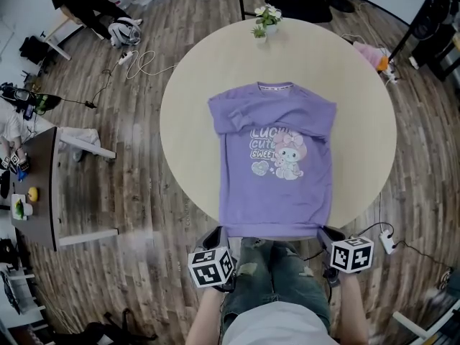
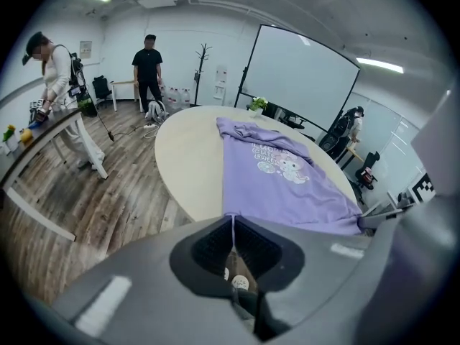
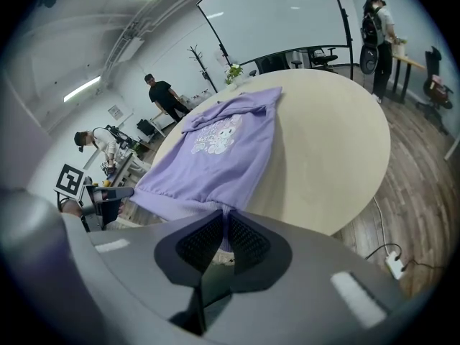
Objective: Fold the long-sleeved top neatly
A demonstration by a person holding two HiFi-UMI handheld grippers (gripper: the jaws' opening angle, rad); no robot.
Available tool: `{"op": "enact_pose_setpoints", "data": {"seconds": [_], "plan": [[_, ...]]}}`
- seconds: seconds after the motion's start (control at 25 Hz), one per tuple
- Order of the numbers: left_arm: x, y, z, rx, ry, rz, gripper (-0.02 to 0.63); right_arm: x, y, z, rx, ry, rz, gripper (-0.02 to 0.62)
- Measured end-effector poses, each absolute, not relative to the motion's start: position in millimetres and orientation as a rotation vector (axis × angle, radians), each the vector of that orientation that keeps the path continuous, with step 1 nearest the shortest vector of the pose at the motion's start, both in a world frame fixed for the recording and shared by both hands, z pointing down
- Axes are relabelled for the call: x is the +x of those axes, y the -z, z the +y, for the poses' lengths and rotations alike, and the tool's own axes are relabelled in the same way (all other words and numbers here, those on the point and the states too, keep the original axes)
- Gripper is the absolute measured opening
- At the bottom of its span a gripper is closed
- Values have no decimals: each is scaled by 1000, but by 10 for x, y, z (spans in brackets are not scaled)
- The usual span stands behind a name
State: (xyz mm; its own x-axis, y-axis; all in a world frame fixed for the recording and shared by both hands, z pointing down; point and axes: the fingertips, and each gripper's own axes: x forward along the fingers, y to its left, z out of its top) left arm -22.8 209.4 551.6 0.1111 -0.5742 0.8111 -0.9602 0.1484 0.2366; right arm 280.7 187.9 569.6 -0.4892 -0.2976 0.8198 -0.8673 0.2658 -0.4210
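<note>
The long-sleeved top [image 1: 277, 171] lies flat and print side up on the round tabletop [image 1: 190, 121]. Its collar points toward the tabletop's far edge, where a small potted plant [image 1: 267, 20] stands well apart from the garment. Both sleeves lie folded inward across the chest, above the printed figure. The hem runs along the tabletop's near edge, directly in front of the person.

Left tool [image 1: 223, 231]: jaws closed to a narrow slit, pinching the hem's left corner just off the tabletop's near edge. A thin fold of purple fabric shows between the pads in the left gripper view.

Right tool [image 1: 324, 232]: jaws likewise drawn tight on the hem's right corner at the same edge, with fabric bunched between the pads in the right gripper view.

The hem stretches straight between the two tools.
</note>
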Motion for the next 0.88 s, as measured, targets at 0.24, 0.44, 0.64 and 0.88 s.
{"op": "enact_pose_setpoints", "data": {"seconds": [0.24, 0.44, 0.64, 0.88], "plan": [[-230, -5490, 2164, 1526, -584, -1574, 13, 2795, -5700, 1986, 1027, -1229, -1932, 54], [-202, -5384, 2012, 1548, -565, -1587, 15, 2814, -5633, 1833, 1033, -1225, -1959, 54], [-206, -5227, 1764, 1589, -533, -1618, 13, 2807, -5504, 1594, 1043, -1194, -2012, 54], [-169, -5002, 1453, 1643, -497, -1664, 13, 2840, -5316, 1268, 1048, -1136, -2087, 54]]}}
